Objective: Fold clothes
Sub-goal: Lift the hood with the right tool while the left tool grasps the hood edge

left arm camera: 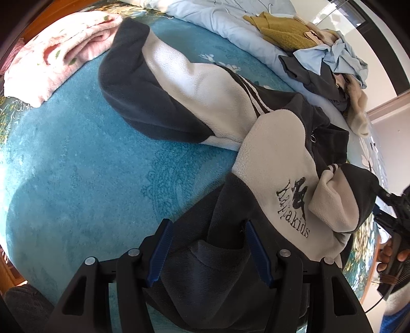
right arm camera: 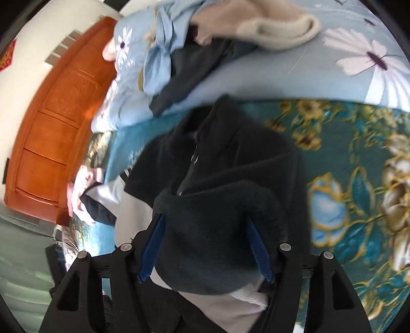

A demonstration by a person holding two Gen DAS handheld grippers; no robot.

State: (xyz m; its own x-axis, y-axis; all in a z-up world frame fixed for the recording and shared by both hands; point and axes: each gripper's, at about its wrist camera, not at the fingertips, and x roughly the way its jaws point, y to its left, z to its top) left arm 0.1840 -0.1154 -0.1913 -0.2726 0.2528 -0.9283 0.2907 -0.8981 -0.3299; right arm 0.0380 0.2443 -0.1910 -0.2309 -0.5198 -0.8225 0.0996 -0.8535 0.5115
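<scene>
A dark and cream fleece jacket (left arm camera: 205, 84) with a "Kappa kids" logo (left arm camera: 294, 202) lies spread on a teal blanket (left arm camera: 77, 166). One sleeve (left arm camera: 143, 84) stretches toward the far left. The other sleeve (left arm camera: 340, 199) is folded over the chest. My left gripper (left arm camera: 208, 225) stands open, pointing down over the dark hem, which lies between its blue pads (left arm camera: 159, 251). In the right wrist view my right gripper (right arm camera: 205, 217) is open, and the dark sleeve end (right arm camera: 212, 243) bulges loosely between its fingers. The jacket's zip collar (right arm camera: 200, 143) lies just beyond.
A folded pink floral blanket (left arm camera: 59, 56) sits at the far left. A pile of clothes (left arm camera: 330, 56) and a mustard sweater (left arm camera: 282, 33) rest on a light blue quilt (left arm camera: 217, 20) behind the jacket. A wooden headboard (right arm camera: 51, 123) stands to the left. A person's hand (left arm camera: 387, 256) shows at the right edge.
</scene>
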